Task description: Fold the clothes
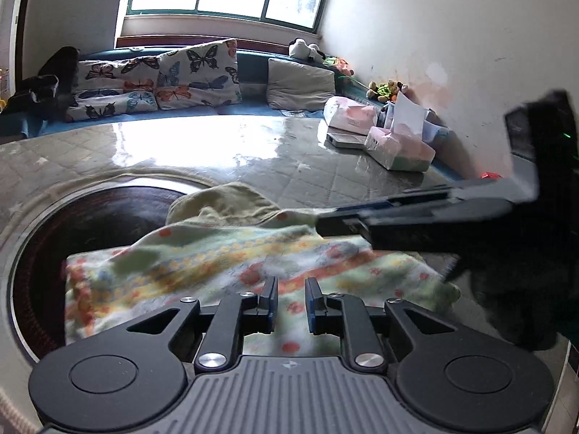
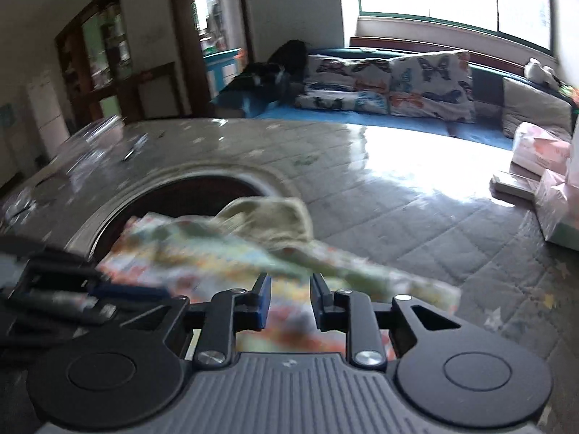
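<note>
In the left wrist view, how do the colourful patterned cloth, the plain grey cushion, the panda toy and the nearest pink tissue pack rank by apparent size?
1. Patterned cloth, largest, though it lies nearest the camera.
2. Grey cushion.
3. Pink tissue pack, close to the cushion in apparent size, and nearer, so that order is unsure.
4. Panda toy, smallest, also farthest away.

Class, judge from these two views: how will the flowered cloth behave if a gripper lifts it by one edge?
The flowered cloth is probably floppy: it already lies in soft rumples and folds. It likely sags and drapes from the pinched edge rather than holding shape. It looks thin, so probably light, and may slide on the glossy table cover.
</note>
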Action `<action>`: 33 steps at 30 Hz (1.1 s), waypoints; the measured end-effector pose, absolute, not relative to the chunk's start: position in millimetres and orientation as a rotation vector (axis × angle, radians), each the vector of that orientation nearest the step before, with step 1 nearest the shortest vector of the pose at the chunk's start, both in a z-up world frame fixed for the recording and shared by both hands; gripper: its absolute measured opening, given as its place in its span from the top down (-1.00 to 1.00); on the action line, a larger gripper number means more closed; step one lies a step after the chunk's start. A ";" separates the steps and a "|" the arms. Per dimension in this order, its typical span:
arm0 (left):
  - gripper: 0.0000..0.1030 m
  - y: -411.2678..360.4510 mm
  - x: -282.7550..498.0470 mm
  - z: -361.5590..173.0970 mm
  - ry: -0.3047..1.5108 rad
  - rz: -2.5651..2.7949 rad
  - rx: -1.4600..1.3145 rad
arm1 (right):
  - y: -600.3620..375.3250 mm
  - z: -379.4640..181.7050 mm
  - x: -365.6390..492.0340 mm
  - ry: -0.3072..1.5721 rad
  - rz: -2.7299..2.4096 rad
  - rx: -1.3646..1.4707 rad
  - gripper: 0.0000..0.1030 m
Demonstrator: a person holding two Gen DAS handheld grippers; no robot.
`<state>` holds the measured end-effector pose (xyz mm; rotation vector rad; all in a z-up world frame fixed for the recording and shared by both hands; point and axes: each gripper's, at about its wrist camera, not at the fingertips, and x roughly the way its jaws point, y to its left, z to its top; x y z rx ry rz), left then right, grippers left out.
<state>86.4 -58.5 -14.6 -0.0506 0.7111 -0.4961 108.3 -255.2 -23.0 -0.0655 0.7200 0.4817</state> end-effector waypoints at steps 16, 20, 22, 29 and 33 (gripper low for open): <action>0.59 -34.9 58.2 -21.0 0.714 -0.421 -0.047 | -229.0 -23.8 44.7 0.674 0.563 -0.157 0.46; 0.58 -30.8 52.6 -23.1 0.714 -0.411 -0.039 | -228.7 -29.3 39.9 0.688 0.579 -0.145 0.45; 0.56 -25.2 50.0 -23.2 0.712 -0.406 -0.046 | -228.5 -32.1 37.5 0.694 0.587 -0.140 0.45; 0.49 -4.4 42.7 -23.7 0.714 -0.360 -0.090 | -253.7 -35.2 31.9 0.709 0.533 -0.108 0.44; 0.37 7.9 38.7 -26.3 0.722 -0.341 -0.116 | -272.5 -36.8 29.8 0.710 0.482 -0.085 0.42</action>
